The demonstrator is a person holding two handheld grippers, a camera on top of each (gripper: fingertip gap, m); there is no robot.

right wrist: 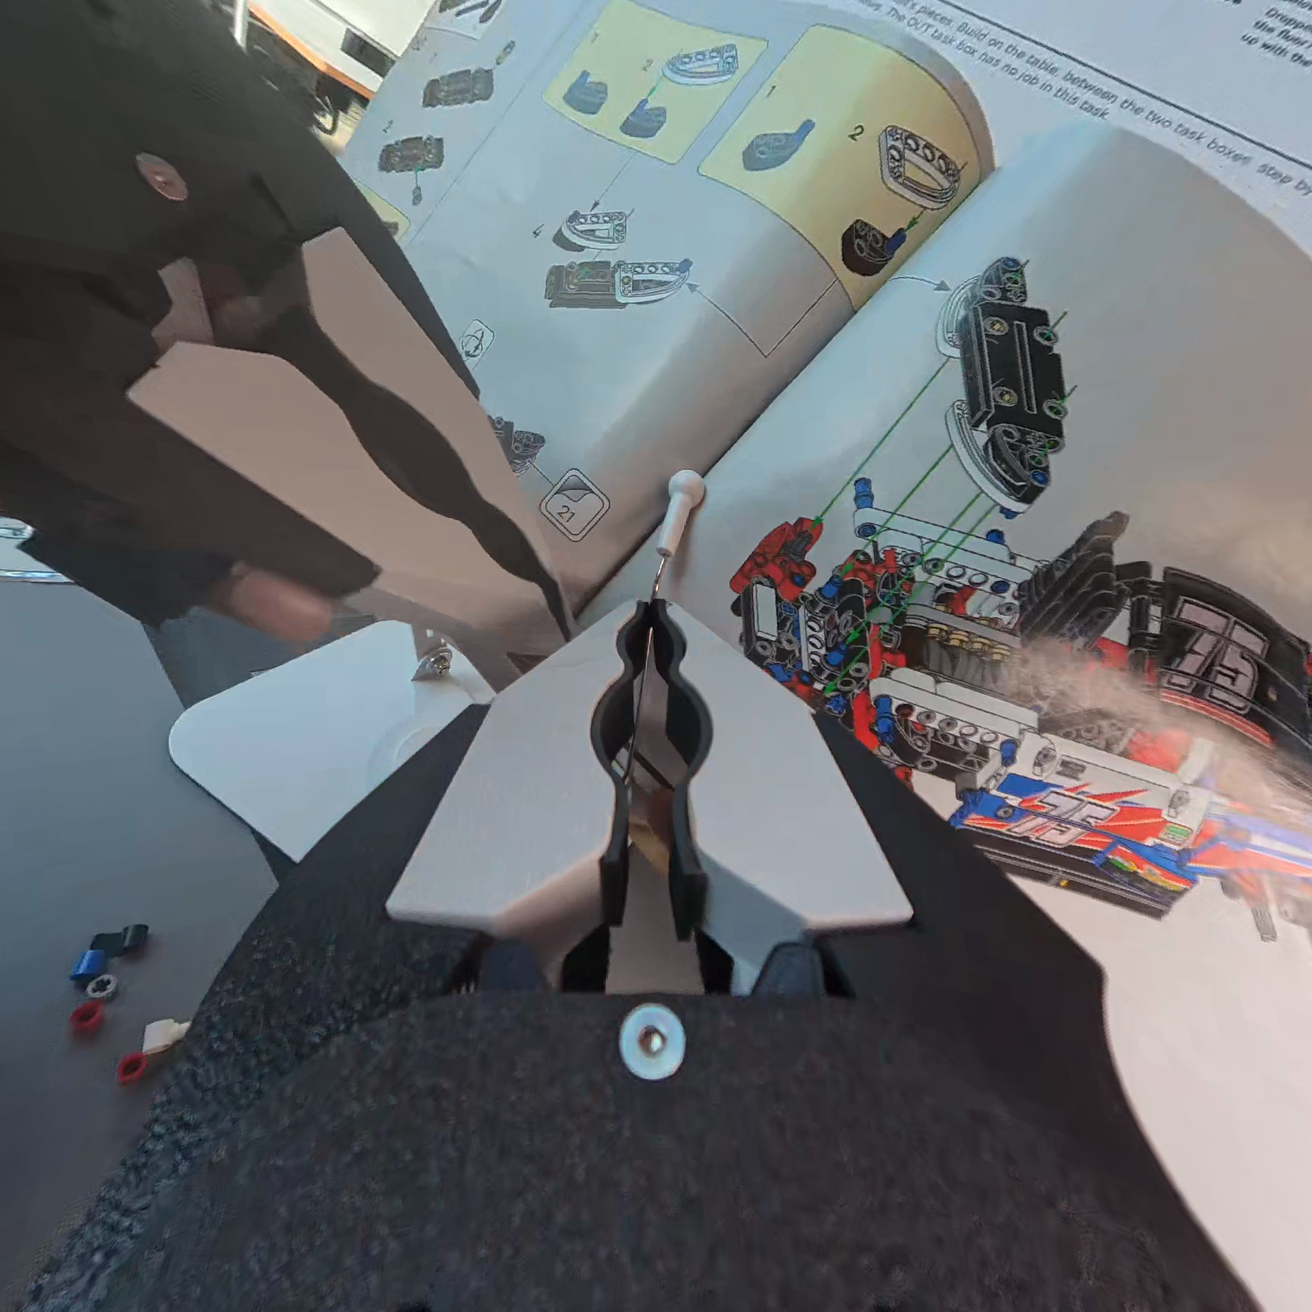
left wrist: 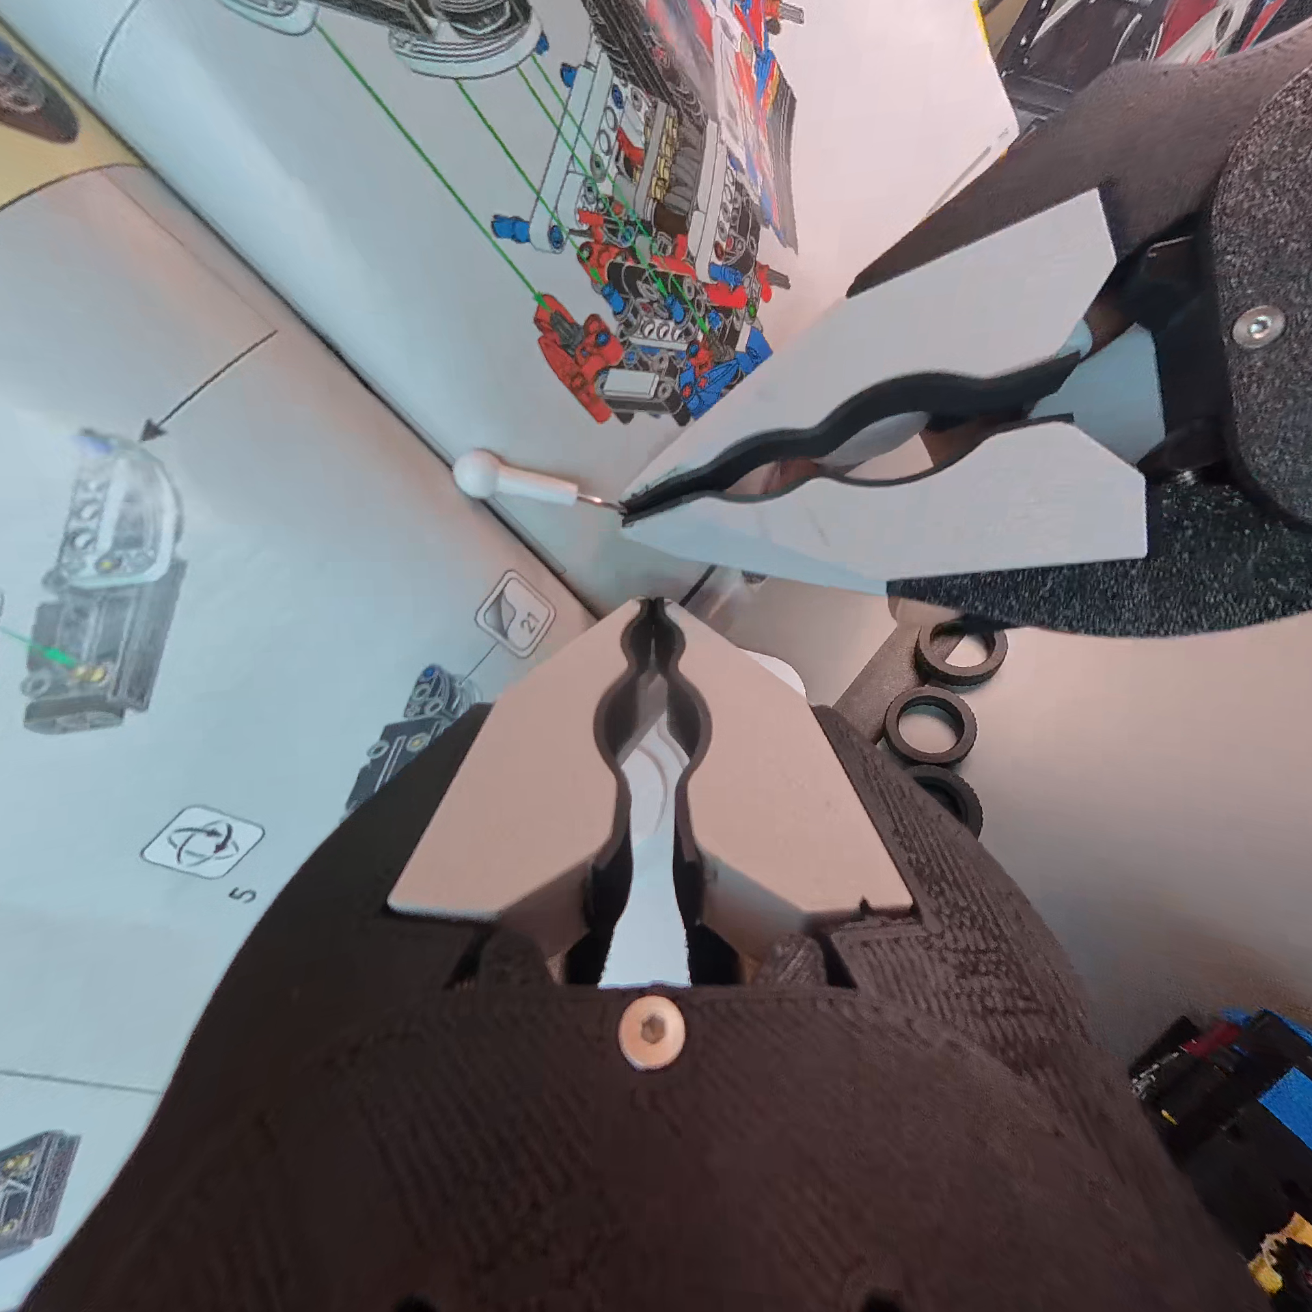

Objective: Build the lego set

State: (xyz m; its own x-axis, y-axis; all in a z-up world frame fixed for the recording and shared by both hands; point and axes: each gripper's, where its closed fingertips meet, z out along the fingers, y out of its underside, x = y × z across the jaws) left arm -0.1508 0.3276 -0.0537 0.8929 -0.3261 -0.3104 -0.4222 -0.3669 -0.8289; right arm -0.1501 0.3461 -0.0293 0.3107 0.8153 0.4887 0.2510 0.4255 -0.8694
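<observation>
Lego set: at this moment it was scattered. The partly built black, blue and red brick assembly point(left wrist: 1242, 1107) sat at the table edge near my left side. Three small black rubber rings point(left wrist: 930, 724) lay in a row beside the left gripper point(left wrist: 653, 603). A handful of small blue, black, red and grey loose pieces point(right wrist: 106, 994) lay on the dark grey table point(right wrist: 71, 781). The open printed instruction booklet point(right wrist: 710, 319) filled most of both views.

Right gripper point(right wrist: 653, 605): jaws closed to a slit at the tips and nipping the white ball-headed plastic pin with a thin wire tail point(right wrist: 681, 497). The wire ran back between my pads, and the ball end lay right at the booklet's centre crease.

Left gripper: jaws pressed together, with nothing that I could make out between them. Its tips were just beside the right tips at the near end of the crease.

Judgement: the step in hand was managing the booklet, not joining bricks, and I could not tell the pin's exact purpose. To do it well:
- Grip the wire only at the very tips, since it is thin and would swivel.
- Guide the ball along the crease and avoid dragging it across the paper, which could crumple or tear.
- Use the closed left tips to steady the page edge.
- Stay clear of the rings, which would roll.
</observation>
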